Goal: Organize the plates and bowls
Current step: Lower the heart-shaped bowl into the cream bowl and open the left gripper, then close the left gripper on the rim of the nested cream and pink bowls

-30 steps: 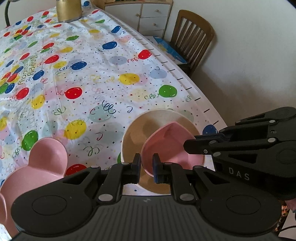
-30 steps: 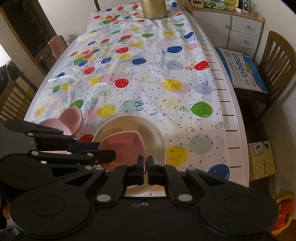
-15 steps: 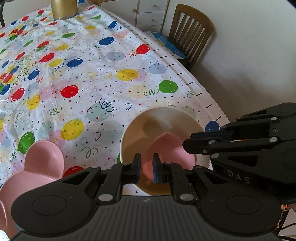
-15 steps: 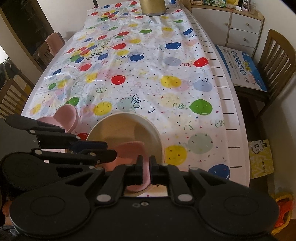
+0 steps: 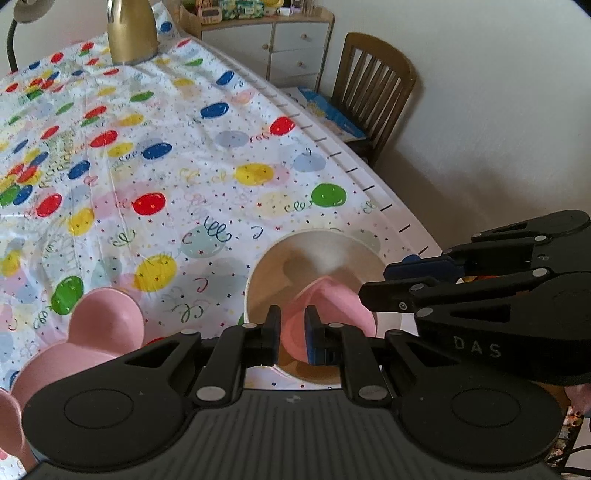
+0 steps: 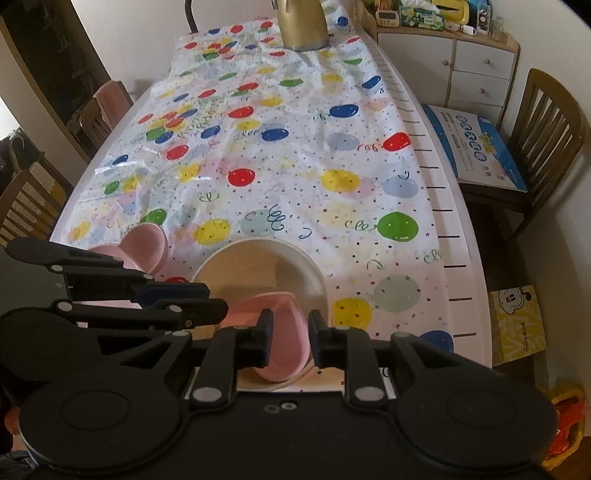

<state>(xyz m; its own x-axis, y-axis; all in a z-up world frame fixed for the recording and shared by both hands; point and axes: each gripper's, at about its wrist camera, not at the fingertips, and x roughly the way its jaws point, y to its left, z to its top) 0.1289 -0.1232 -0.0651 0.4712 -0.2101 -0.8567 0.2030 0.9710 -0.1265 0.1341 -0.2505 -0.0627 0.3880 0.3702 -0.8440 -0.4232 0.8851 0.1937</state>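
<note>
A cream bowl [image 5: 255, 280] [image 6: 310, 266] stands at the near edge of the balloon-print tablecloth. A pink heart-shaped bowl [image 5: 340, 310] [image 6: 284, 332] lies tilted and blurred inside it. My right gripper [image 6: 290, 317] [image 5: 373, 282] is opening, and the pink bowl's rim sits between its jaws with a gap on both sides. My left gripper [image 5: 293, 314] [image 6: 216, 299] is shut to a narrow slit over the cream bowl's left side. Pink shows through the slit, but contact with the pads is unclear. A pink mouse-eared plate [image 5: 99, 325] [image 6: 147, 247] lies to the left.
A gold kettle [image 5: 129, 33] [image 6: 303, 26] stands at the far end of the table. On the right, a wooden chair [image 5: 373, 85] [image 6: 546, 122] carries a blue box [image 6: 476, 144]. A yellow box [image 6: 517, 321] sits on the floor by the table's right edge.
The right gripper's jaws, shut on the pink bowl's rim a second ago, have parted. The pink bowl has sunk lower into the cream bowl. The left gripper's jaws are unchanged.
</note>
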